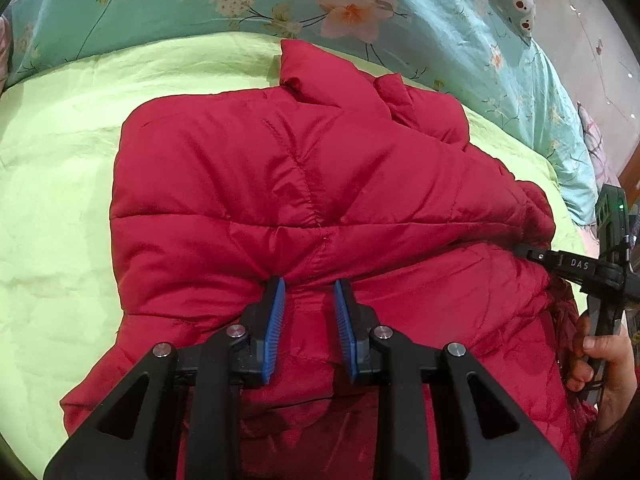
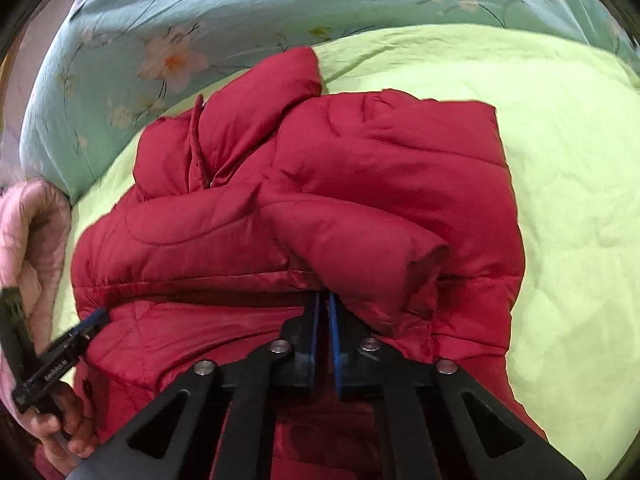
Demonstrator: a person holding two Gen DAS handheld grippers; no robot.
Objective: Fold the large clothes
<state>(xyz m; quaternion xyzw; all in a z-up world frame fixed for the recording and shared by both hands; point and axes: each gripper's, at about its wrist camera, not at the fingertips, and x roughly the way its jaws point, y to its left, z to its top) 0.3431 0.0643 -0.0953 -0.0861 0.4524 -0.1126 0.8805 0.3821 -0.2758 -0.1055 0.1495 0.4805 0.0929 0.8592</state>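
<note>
folding step: both grippers pinch the near fold of a red puffer jacket (image 1: 304, 168), which looks about half folded.
left gripper (image 1: 310, 292): jaws partly apart, clamped on a bunched ridge of jacket fabric between the blue pads.
right gripper (image 2: 323, 300): jaws closed down to a thin slit, tips tucked under a rolled sleeve or hem; whether fabric is actually caught there, i cannot tell.
hands: a person's hand (image 1: 596, 356) holds the right gripper at the jacket's edge; the other hand (image 2: 60, 420), in a pink quilted sleeve (image 2: 28, 232), holds the left one.
jacket: lies on a lime-green sheet (image 1: 52, 184) on the bed, body doubled over, collar (image 1: 316, 68) sticking up at the far end.
beyond: a teal floral quilt (image 1: 200, 4) bunched along the far side of the bed.
risk, grip: slick shell fabric could slide out of the pinch if pulled quickly, above all on the right, where the hold looks shallow.
risk, shape: puffy filling may spring the fold open once released; uneven pulls would skew the fold.
risk, bedding: a low sweep could drag the sheet along.
</note>
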